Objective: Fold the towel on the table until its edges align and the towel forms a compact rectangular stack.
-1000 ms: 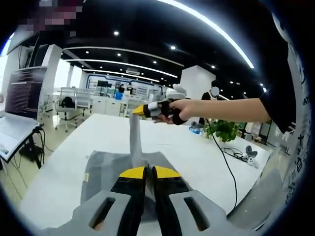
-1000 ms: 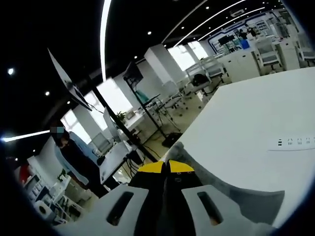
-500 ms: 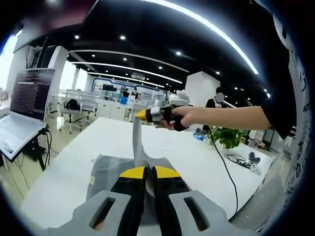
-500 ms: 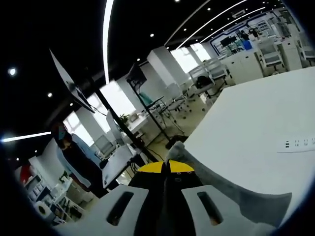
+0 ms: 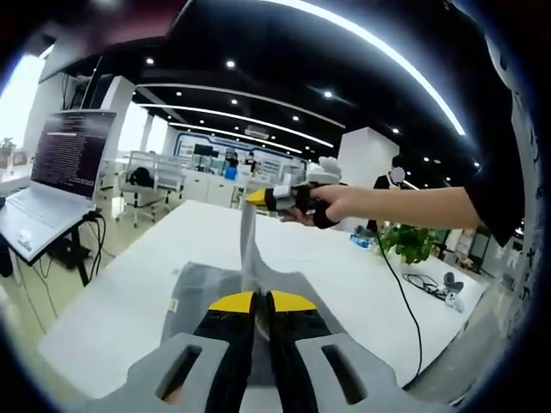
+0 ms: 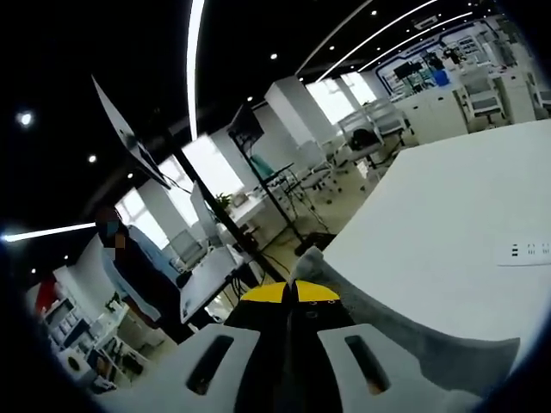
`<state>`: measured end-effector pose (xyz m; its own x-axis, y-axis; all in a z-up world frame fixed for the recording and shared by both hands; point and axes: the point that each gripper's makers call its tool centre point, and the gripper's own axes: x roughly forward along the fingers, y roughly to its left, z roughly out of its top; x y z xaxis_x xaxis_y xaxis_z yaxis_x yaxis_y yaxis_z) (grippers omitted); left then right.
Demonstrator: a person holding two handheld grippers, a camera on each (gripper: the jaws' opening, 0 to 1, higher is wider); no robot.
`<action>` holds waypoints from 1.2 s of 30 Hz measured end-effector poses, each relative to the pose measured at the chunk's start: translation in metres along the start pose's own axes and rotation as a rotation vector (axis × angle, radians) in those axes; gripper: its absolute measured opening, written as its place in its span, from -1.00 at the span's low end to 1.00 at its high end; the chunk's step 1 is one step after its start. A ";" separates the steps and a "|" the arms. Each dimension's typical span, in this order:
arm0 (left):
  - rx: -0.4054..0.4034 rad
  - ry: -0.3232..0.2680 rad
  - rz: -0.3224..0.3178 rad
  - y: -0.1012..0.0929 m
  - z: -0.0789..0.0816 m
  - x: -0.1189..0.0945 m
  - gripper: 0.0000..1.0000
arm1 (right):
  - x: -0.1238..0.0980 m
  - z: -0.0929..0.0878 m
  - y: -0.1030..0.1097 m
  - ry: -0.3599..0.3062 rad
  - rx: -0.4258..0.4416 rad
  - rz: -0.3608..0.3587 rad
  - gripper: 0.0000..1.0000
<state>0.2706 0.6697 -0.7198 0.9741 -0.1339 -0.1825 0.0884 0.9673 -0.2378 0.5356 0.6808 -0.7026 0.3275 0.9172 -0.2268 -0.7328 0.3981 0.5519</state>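
Left tool (image 5: 262,301) has its jaws pinched on the near edge of the grey towel (image 5: 207,288), which lies on the white worktop (image 5: 112,284). Farther off, the right tool (image 5: 261,197) grips a corner, pulling it up into a peak. Small tag (image 5: 173,305) on the towel's left edge, unreadable. Laptop (image 5: 53,176) at far left shows text too small to read.

- The towel (image 5: 207,288) is plain grey, with no pattern.
- The bench (image 5: 129,275) is plain white.
- The left gripper (image 5: 261,302) has black jaws with yellow tips on a light grey body.
- The right gripper (image 6: 293,292) has the same colours.
- The far plant (image 5: 411,243) is green.
- The sleeve (image 5: 495,172) is black.
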 end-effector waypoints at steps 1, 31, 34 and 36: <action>-0.005 -0.005 0.009 0.002 0.000 -0.001 -0.90 | 0.002 -0.001 0.001 0.003 -0.001 0.004 -1.00; -0.159 0.055 0.215 0.075 -0.062 0.003 -0.90 | 0.081 -0.063 -0.023 0.123 -0.010 -0.005 -1.00; -0.171 0.067 0.229 0.081 -0.070 0.005 -0.90 | 0.089 -0.073 -0.029 0.141 -0.019 -0.019 -1.00; -0.174 0.086 0.239 0.089 -0.080 0.007 -0.90 | 0.094 -0.078 -0.034 0.150 -0.031 -0.029 -1.00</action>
<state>0.2684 0.7378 -0.8187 0.9411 0.0683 -0.3311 -0.1854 0.9232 -0.3366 0.5446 0.7543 -0.8057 0.2578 0.8964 -0.3606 -0.7430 0.4225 0.5191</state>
